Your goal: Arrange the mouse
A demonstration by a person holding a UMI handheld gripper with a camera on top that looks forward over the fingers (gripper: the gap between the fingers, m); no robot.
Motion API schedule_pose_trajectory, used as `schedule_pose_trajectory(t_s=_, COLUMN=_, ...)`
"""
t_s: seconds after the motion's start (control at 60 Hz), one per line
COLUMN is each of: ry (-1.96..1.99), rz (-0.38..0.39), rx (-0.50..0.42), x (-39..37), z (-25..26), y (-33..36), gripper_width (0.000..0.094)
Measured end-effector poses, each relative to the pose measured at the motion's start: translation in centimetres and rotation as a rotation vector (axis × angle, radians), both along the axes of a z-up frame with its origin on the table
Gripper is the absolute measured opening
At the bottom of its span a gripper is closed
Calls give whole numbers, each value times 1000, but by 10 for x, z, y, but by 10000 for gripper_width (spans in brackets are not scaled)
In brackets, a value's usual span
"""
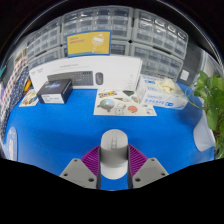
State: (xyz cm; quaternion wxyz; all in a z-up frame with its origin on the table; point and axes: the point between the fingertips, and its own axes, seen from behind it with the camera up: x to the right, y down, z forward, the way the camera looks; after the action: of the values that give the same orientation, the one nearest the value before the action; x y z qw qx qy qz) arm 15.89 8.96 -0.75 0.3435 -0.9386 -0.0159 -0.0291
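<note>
The gripper (114, 168) reaches forward over a bright blue table top (60, 130); its two grey fingers, each lined with a purple pad (92, 158), stand narrowly apart with a pale grey, rounded computer mouse (115, 153) between them; both pads lie against the flanks of the mouse, so the jaws are closed on it and hold it; the mouse points lengthwise away from the gripper, over the near-middle part of the blue surface, and whether its underside touches the surface cannot be told.

Along the far edge of the table lies a long white cardboard box printed with a keyboard and mouse picture (88, 72); it lies flat, spanning much of that edge; on top of it, or just behind it, stands a yellow box with a printed device picture (89, 42); towards the far left corner sits a small dark box with a printed lid (54, 91), and just beside it, nearer the left edge, a small light-coloured card or packet (30, 97); ahead of the mouse, well apart from it, lies a flat printed sheet with colourful pictures (122, 103); to its right sits a white and pale blue carton (160, 94); at the right edge of the table green plant leaves (211, 100) hang over the surface.

Behind the table rises a wall of grey shelving filled with small translucent drawers (150, 32).
</note>
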Motion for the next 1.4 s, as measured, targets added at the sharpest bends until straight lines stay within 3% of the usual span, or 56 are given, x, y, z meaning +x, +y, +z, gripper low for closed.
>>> schedule_pose_trajectory(t_s=0.117, ry=-6, rz=-80, rx=57, x=-12, z=43, y=10, gripper_width=367)
schedule_pose_trajectory(t_s=0.3, ry=29, rz=-137, rx=240, x=-103, z=163, y=22, gripper_width=370)
schedule_pose_trajectory(t_s=0.417, ry=60, rz=-106, rx=330, x=-192, z=220, y=15, gripper_width=370)
schedule_pose_trajectory(t_s=0.517, ry=98, rz=-55, rx=362, x=-275, z=236, y=6, gripper_width=369)
schedule_pose_trajectory(t_s=0.617, ry=89, rz=-9, rx=329, x=-344, z=218, y=-3, gripper_width=369)
schedule_pose_trajectory(t_s=0.75, ry=99, rz=32, rx=234, x=-414, z=152, y=-26, gripper_width=367)
schedule_pose_trajectory(t_s=0.933, ry=92, rz=60, rx=54, x=-460, z=39, y=-66, gripper_width=369)
schedule_pose_trajectory(t_s=1.05, ry=71, rz=62, rx=-15, x=-467, z=-4, y=-85, gripper_width=365)
schedule_pose_trajectory(t_s=1.25, ry=88, rz=50, rx=-4, x=-469, z=-8, y=-86, gripper_width=377)
schedule_pose_trajectory(t_s=1.4, ry=82, rz=62, rx=-32, x=-468, z=-8, y=-87, gripper_width=477)
